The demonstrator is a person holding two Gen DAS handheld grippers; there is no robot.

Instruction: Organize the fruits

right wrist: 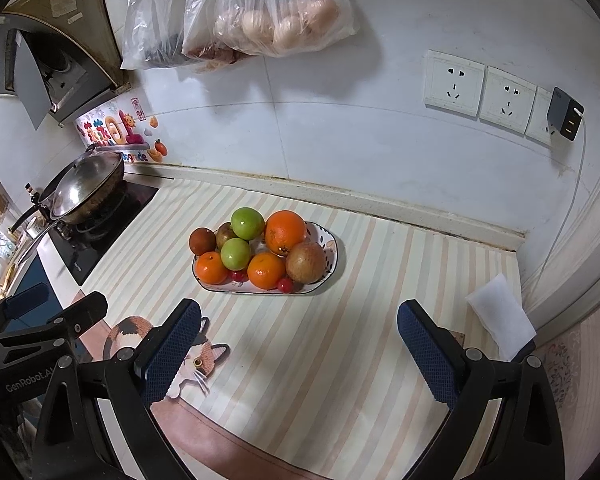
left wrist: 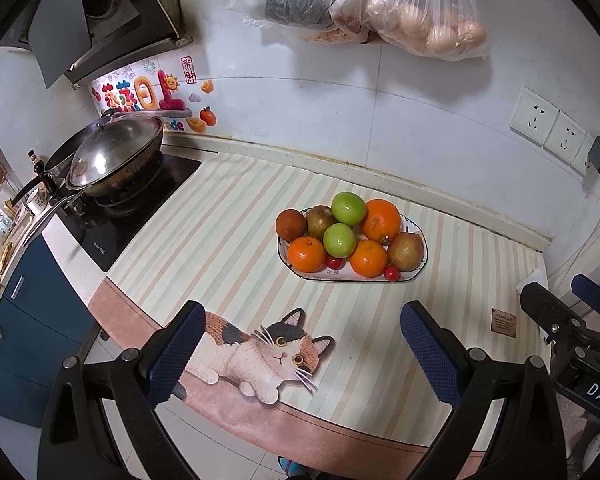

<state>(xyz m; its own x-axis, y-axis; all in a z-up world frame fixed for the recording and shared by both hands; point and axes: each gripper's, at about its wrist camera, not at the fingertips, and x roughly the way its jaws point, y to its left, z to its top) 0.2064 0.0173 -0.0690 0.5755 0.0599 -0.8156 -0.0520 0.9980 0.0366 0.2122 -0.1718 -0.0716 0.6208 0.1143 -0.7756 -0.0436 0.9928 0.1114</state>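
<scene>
Far left, off the mat: lidded wok (left wrist: 112, 156) on the hob, not part of the job.

Left hand-held gripper (left wrist: 300, 354): fingers spread wide, nothing between them, hovering over the near edge of the striped mat (left wrist: 228, 216) on the counter, above the printed cat (left wrist: 260, 354). Well short of the fruit.

Centre of the mat: oval patterned dish (left wrist: 416, 276), loaded. On its left end a dark reddish-brown fruit (left wrist: 291, 224), partly over the rim. Next a small orange (left wrist: 307, 254), two green apples (left wrist: 349, 208) stacked toward the back, a second small orange (left wrist: 368, 258), a large orange (left wrist: 381, 220) behind it, a brownish apple (left wrist: 406, 251) at the right end. Two cherry tomatoes (left wrist: 391, 272) sit at the front rim.

Right hand-held gripper (right wrist: 298, 354): also spread and empty, near edge of the mat, dish ahead and slightly left. White folded cloth (right wrist: 500, 316) beside its right finger.

Judgement: no loose fruit on the counter; everything visible is already piled in the dish. Either the gathering is complete, or a sort out of the dish has not begun. The pictures cannot settle which.
</scene>
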